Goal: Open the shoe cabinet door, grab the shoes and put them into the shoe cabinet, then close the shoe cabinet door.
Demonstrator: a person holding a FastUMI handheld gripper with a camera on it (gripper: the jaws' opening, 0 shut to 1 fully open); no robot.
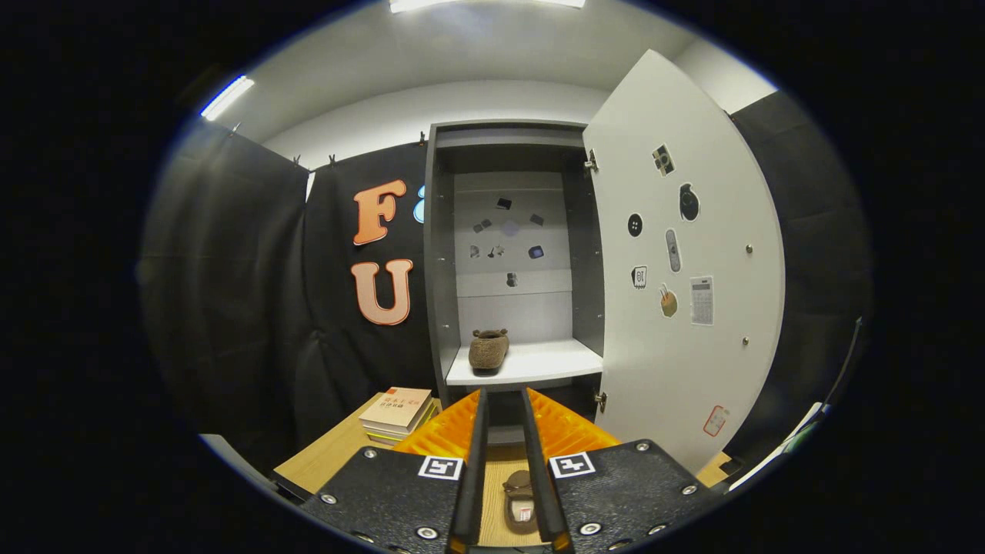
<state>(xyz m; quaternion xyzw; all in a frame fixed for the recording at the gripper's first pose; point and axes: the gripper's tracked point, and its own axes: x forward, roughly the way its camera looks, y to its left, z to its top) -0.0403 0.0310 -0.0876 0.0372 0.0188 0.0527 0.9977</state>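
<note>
Fingers (504, 400) parted by a narrow gap, gripping nothing. 1 shoe (489, 350) on the cabinet shelf (554, 360) beyond, door (685, 261) open right. 2nd shoe (521, 504) on the tabletop (323, 462) below, near, long axis running along the fingers.

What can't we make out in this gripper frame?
- Second shoe, gripper view: seen through the gap between the fingers, which cover its sides; the gripper holds nothing.
- Cabinet below the shelf: fingers block it.
- Stickers on the back wall: too small to identify.
- Stacked books: titles too small, right edge behind the left finger.
- Brown shoe on the shelf: far side hidden.
</note>
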